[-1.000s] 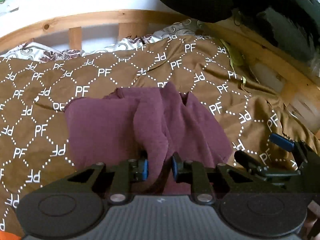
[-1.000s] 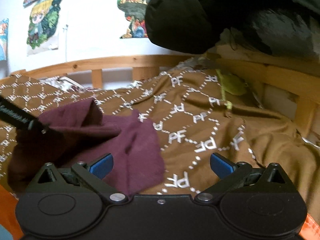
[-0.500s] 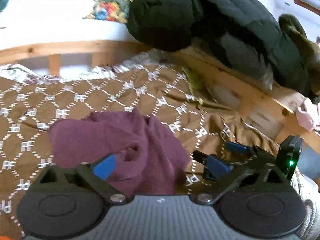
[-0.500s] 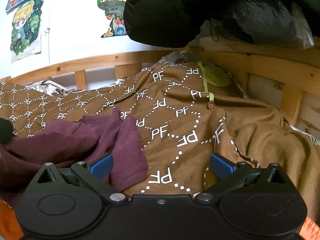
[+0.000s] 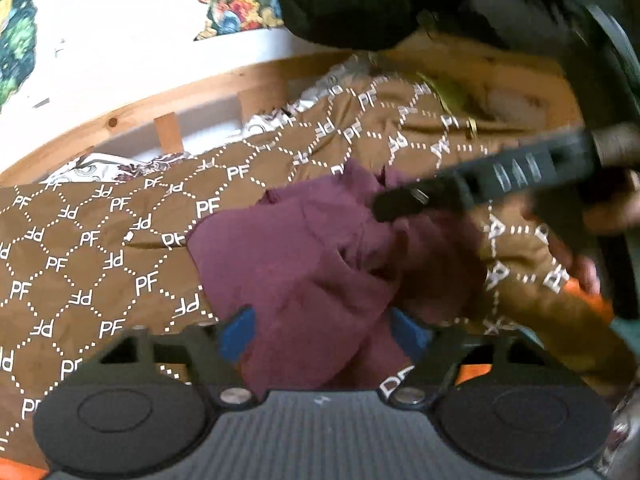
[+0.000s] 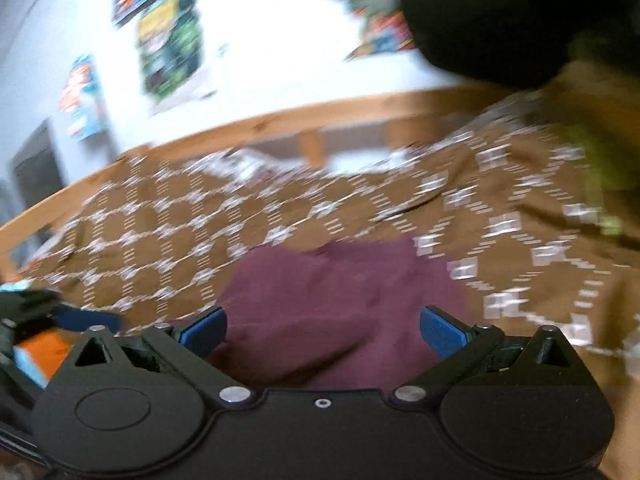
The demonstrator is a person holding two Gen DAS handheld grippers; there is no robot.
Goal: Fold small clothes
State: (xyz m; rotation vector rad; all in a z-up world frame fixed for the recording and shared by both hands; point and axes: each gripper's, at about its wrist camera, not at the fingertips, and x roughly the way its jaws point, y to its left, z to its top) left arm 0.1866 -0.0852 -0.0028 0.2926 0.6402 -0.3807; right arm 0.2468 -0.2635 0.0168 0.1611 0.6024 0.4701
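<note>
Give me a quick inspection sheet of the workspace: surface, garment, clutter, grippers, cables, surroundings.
Surface: brown bedspread with white PF diamond print, wrinkled, on a wooden bed frame.
Job's things: maroon garment lying bunched on the bedspread, not neatly folded.
Clutter: black jacket heaped at the bed's far end; orange item at the near edge, unclear.
Grippers: left gripper open, garment between its fingers; right gripper open over the garment.
Cables: nothing seen.
Surroundings: white wall with cartoon posters; right view blurred.
</note>
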